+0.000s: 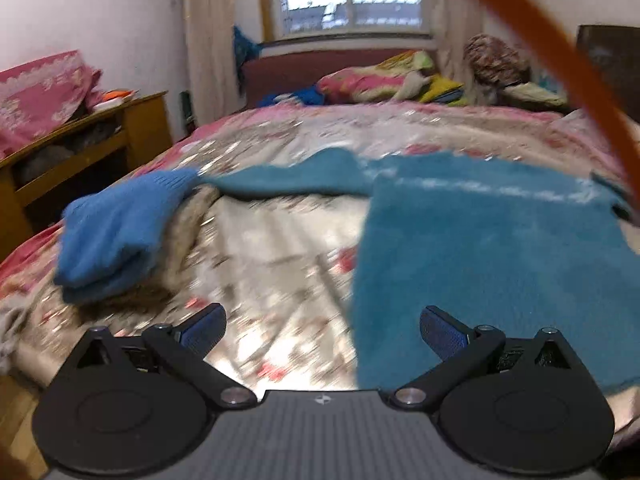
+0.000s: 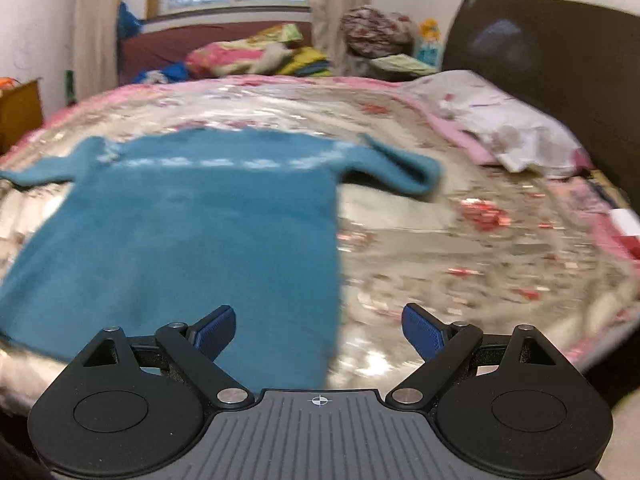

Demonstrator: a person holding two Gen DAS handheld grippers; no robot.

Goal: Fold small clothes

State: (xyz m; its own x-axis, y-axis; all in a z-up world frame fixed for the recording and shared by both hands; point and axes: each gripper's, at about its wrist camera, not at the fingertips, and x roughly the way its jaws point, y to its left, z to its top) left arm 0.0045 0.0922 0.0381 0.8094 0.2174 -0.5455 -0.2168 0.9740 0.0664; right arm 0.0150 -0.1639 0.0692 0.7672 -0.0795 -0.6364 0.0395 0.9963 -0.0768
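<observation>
A small teal sweater (image 2: 192,236) lies spread flat on the floral bedspread (image 2: 460,240), its sleeves stretched out left and right. In the left wrist view the same teal sweater (image 1: 492,256) fills the right side, one sleeve running left toward a folded bright blue knit garment (image 1: 116,232). My left gripper (image 1: 322,330) hovers open above the bedspread (image 1: 280,248) at the sweater's left hem edge, nothing between its fingers. My right gripper (image 2: 318,330) is open over the sweater's lower right corner, and its pads touch nothing.
A wooden shelf unit (image 1: 80,152) stands left of the bed. Pillows and bedding (image 2: 248,56) pile up under the window, a white pillow (image 2: 508,128) lies by the dark headboard (image 2: 552,80). An orange cable (image 1: 560,68) crosses the left wrist view.
</observation>
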